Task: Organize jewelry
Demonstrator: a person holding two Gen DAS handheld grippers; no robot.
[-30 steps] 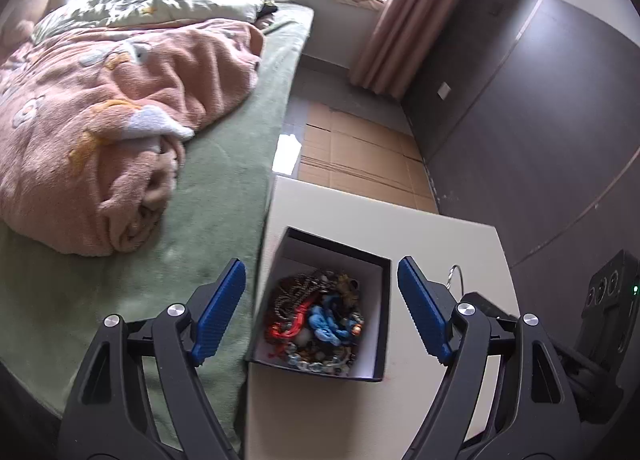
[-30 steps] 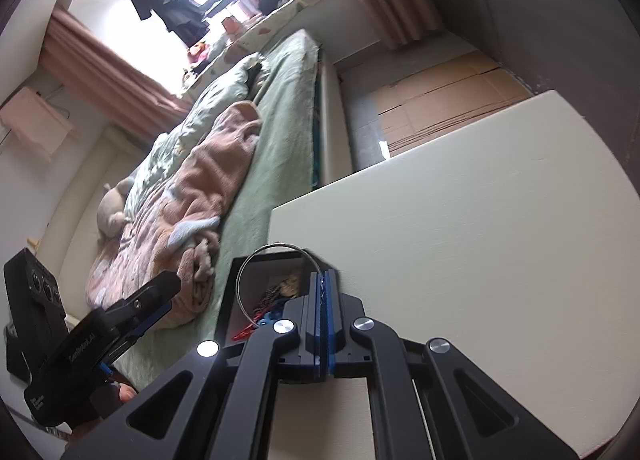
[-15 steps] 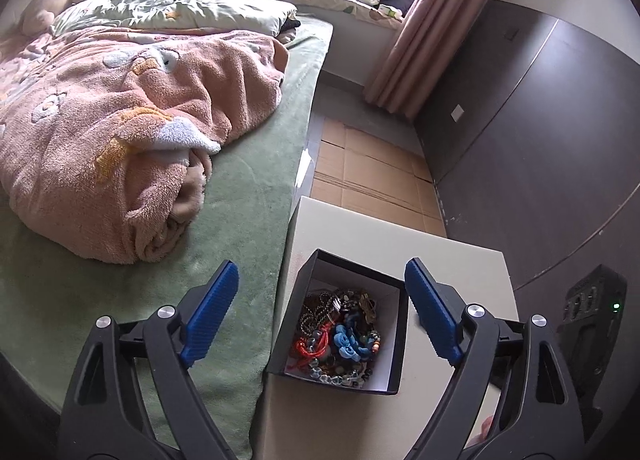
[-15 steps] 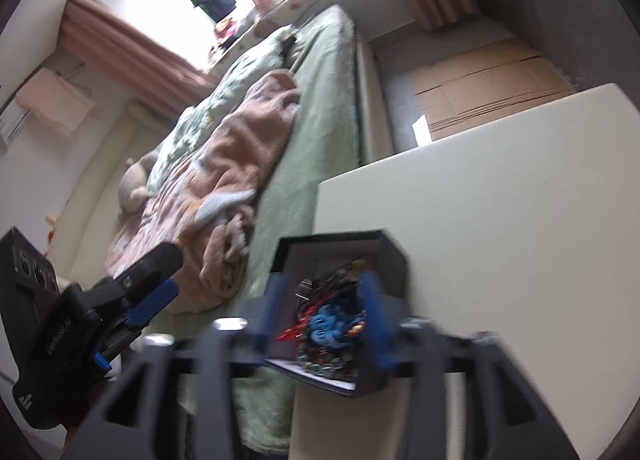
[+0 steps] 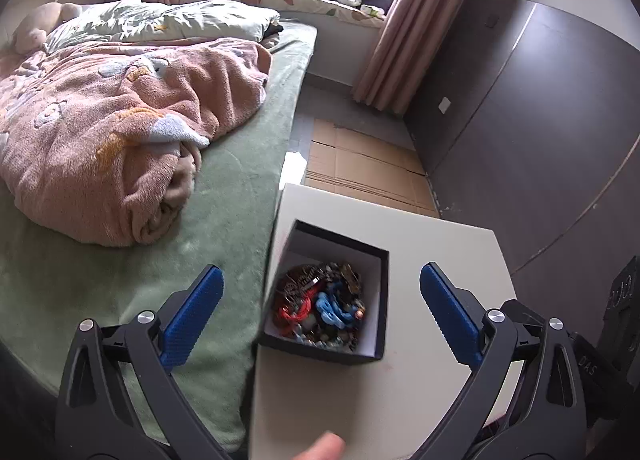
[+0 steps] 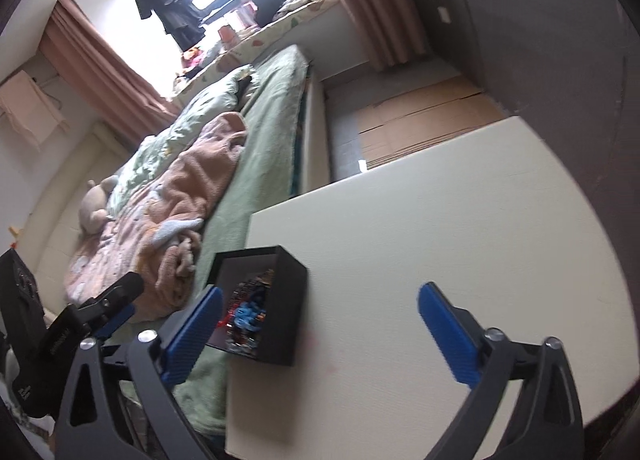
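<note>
A black open box (image 5: 376,264) with a white lining stands at the left edge of the white table (image 5: 440,244). In it lies a tangle of jewelry (image 5: 320,304): red cord, blue links, beads and chains. My left gripper (image 5: 320,271) hovers over the box; its jaws are opening wide and the pads touch nothing. In the right wrist view the box (image 6: 286,300) and its jewelry (image 6: 244,312) sit just behind the left finger. My right gripper (image 6: 320,290) hangs above the table, jaws opening, nothing between them. The left gripper (image 6: 116,300) shows at that view's left.
A bed with a green cover (image 5: 224,196) and a pink blanket (image 5: 120,132) runs right along the table's left side. Flattened cardboard (image 5: 360,164) lies on the floor beyond the table. A dark wall panel (image 5: 540,120) stands to the right. A fingertip (image 5: 324,446) shows at the bottom.
The right gripper, earlier shut on a thin metal ring over the box, has opened wide and pulled back; the ring is out of sight. The left jaws spread wider and drew back.
</note>
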